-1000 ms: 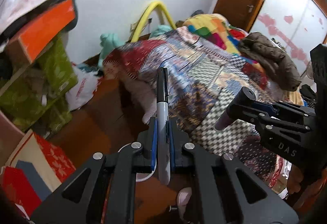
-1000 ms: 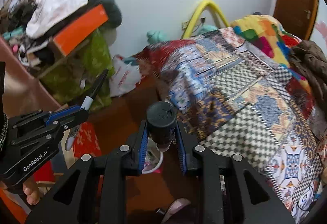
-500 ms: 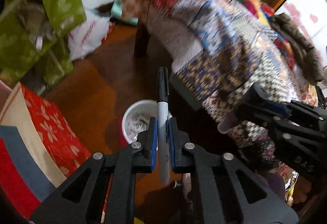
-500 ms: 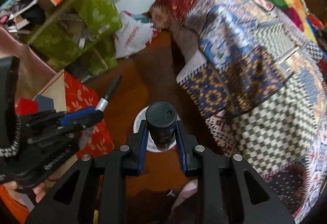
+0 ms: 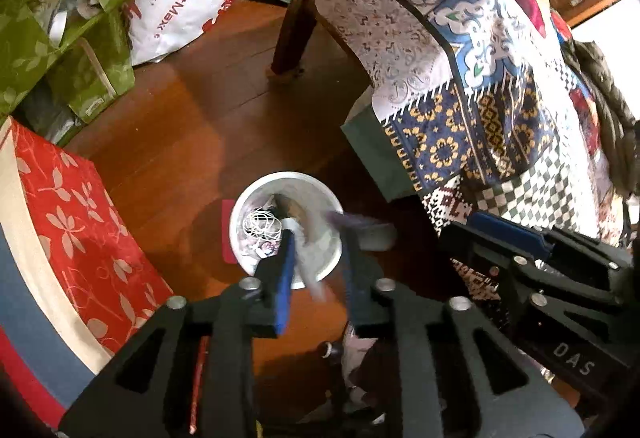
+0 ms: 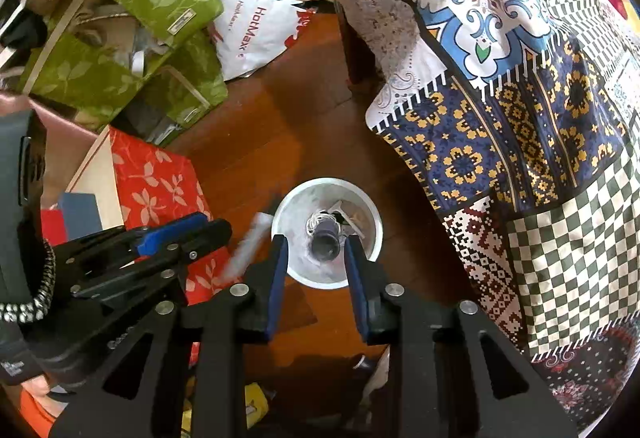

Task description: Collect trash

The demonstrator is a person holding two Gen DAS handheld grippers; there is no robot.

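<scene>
- Bin: a white round pail on the wooden floor, between the red floral box to the left and the draped patchwork quilt to the right; wire and scraps lie inside.
- Left tongs: spread wide and gripping nothing. A pale blurred stick, likely a marker, shows between them and reads as falling free; in the right view it streaks beside the rim.
- Right tongs: also parted, empty, poised straight above the bin mouth. A small dark cylinder sits below them inside the pail.
- Handling, as I judge: both pieces look light, rigid and smooth, best pinched across the middle of the barrel.
- Pose: both tools tilt steeply downward at the floor, side by side.
</scene>
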